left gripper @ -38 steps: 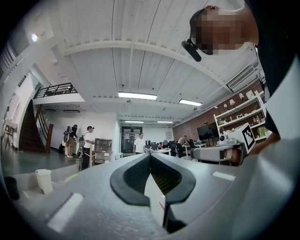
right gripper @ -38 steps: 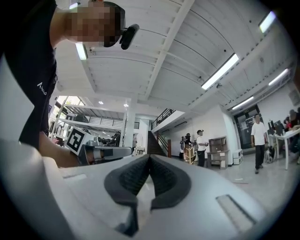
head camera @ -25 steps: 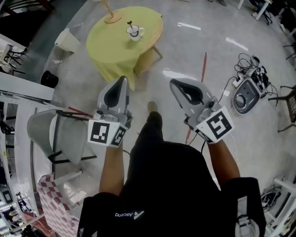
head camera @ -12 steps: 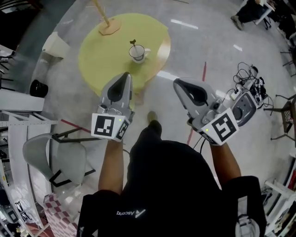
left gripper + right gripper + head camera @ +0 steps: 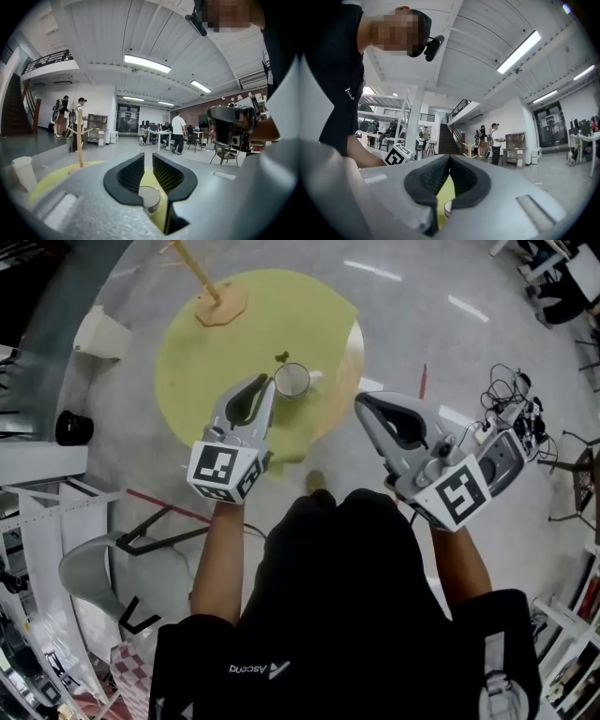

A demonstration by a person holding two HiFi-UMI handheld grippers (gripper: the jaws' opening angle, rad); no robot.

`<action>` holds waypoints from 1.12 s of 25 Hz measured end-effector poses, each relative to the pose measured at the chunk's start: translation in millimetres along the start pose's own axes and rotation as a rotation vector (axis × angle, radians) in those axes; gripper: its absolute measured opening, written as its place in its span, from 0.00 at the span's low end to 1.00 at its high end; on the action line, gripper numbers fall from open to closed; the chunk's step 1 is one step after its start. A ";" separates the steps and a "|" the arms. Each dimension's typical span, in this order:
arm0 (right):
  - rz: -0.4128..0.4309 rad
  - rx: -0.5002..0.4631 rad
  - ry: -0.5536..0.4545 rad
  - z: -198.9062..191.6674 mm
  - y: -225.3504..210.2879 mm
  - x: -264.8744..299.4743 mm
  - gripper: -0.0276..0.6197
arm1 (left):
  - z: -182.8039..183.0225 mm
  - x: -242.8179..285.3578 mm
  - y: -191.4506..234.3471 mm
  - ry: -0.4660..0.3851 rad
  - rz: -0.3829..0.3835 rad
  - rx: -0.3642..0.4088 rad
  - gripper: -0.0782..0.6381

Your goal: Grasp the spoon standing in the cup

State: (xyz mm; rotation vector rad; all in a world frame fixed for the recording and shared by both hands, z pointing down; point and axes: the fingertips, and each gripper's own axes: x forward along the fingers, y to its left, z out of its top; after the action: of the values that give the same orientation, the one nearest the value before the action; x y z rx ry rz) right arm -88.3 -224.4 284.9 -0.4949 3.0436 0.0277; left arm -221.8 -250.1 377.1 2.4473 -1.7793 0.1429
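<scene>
Spoon [image 5: 281, 359] stands in the white cup [image 5: 292, 382] on the yellow round table [image 5: 187, 362], just beside the left gripper [image 5: 263, 382], whose jaws are opening with nothing between them. Right gripper [image 5: 366, 401] is clenched and empty near the table's edge.

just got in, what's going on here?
A person stands at a round yellow table with a gripper in each hand. The left gripper hangs close beside the cup, which has the spoon standing in it. Its jaws are opening, with nothing between them. The right gripper is off to the cup's right, jaws together and empty. The spoon is not yet grasped.
</scene>
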 end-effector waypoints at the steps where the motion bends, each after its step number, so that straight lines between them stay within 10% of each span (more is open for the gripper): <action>1: 0.001 0.002 0.003 -1.9 -6.2 4.0 0.05 | -4.9 9.0 4.4 0.020 -0.014 -0.005 0.21; 15: 0.060 0.041 0.074 -29.7 -73.4 25.0 0.05 | -93.2 107.2 39.4 0.339 -0.182 -0.059 0.42; 28: 0.053 0.065 0.104 -47.1 -101.6 37.0 0.05 | -109.7 118.5 41.9 0.385 -0.209 -0.079 0.19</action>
State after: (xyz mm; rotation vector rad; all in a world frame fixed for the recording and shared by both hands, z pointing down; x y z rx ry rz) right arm -93.6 -333.8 328.8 -0.4247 3.1462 -0.0968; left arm -226.3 -358.4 503.9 2.3339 -1.3374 0.4773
